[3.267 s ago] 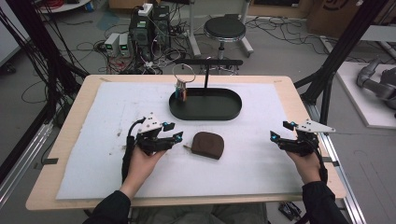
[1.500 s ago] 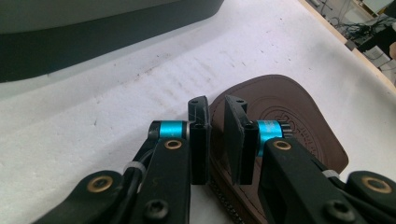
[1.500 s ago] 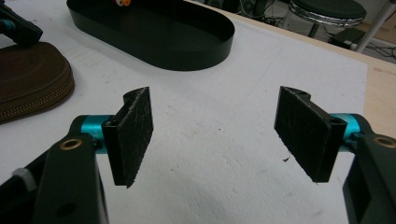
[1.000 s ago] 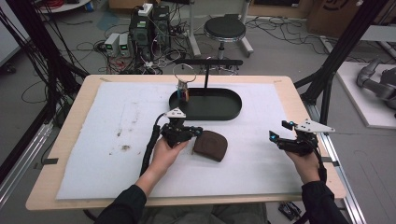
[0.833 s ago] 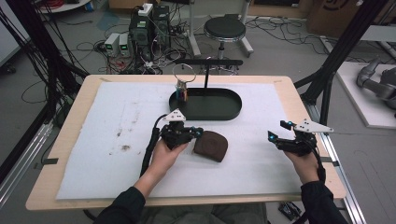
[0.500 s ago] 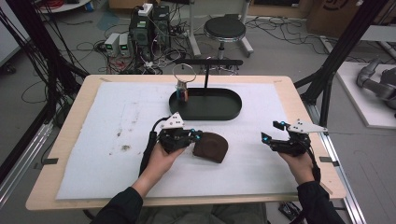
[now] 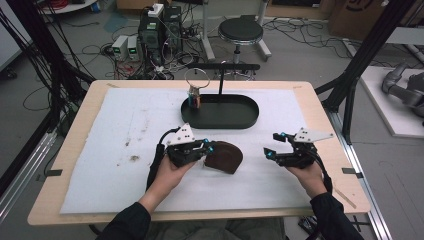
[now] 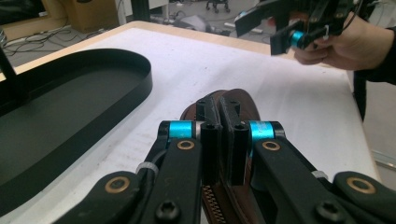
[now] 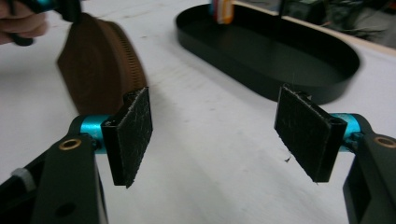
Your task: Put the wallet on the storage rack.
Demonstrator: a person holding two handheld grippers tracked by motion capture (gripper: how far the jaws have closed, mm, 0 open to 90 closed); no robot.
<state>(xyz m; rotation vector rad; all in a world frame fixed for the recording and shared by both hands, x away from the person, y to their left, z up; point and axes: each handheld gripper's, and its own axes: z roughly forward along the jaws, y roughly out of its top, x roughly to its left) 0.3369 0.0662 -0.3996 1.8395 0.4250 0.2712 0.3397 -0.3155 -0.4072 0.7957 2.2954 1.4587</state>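
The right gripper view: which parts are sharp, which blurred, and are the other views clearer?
Right gripper view: pads sharp, brown pouch and black tray blurred. Left gripper view: shut left gripper sharp, right gripper farther off softer. High view: evenly lit, a little soft, no glare.

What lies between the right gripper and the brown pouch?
Nothing: in the high view only bare white mat separates the right gripper from the brown pouch.

Pouch (image 7: 223, 157) lies on the mat (image 7: 100, 150); tray (image 7: 220, 120) behind it.
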